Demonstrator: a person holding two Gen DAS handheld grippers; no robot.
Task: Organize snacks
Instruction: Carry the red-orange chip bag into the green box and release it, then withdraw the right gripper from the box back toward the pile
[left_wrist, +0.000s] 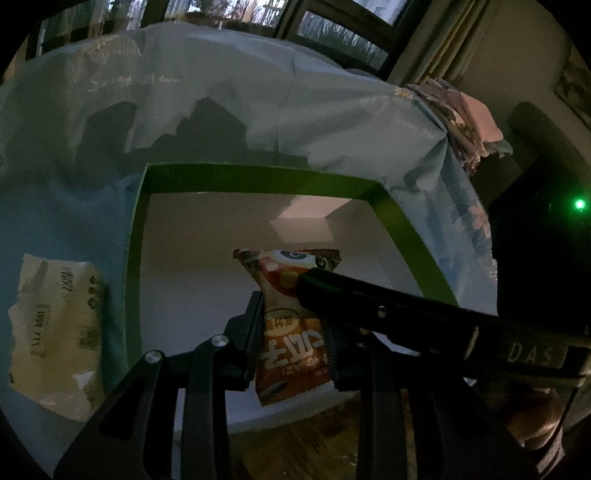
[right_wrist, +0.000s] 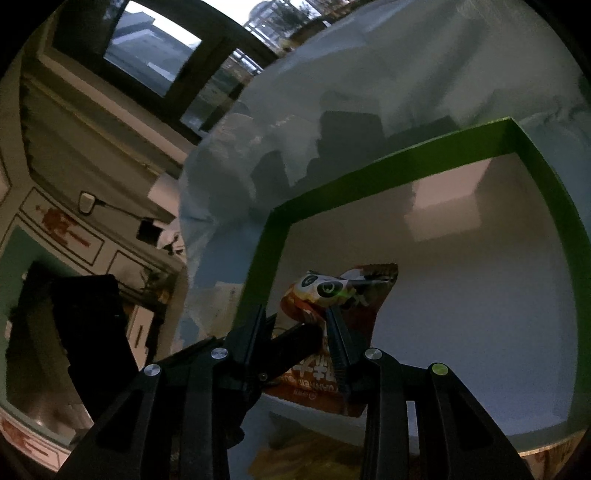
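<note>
The left gripper (left_wrist: 293, 332) is clamping the orange snack packet (left_wrist: 291, 354) between its fingers, holding it upright over the near part of the green-rimmed box (left_wrist: 258, 179). The right gripper (right_wrist: 299, 339) is reaching in beside it with jaws narrowly parted, one finger in front of the packet, the other around the left gripper's finger. A pale wrapper (left_wrist: 55, 332) is lying on the blue cloth (left_wrist: 258, 103) left of the box.

A dim home bedroom: a bed under a pale blue sheet (left_wrist: 221, 92), folded floral bedding (left_wrist: 461, 114) at its corner, curtains (left_wrist: 443, 40) beside dark-framed windows (right_wrist: 155, 48) beyond the tool.
</note>
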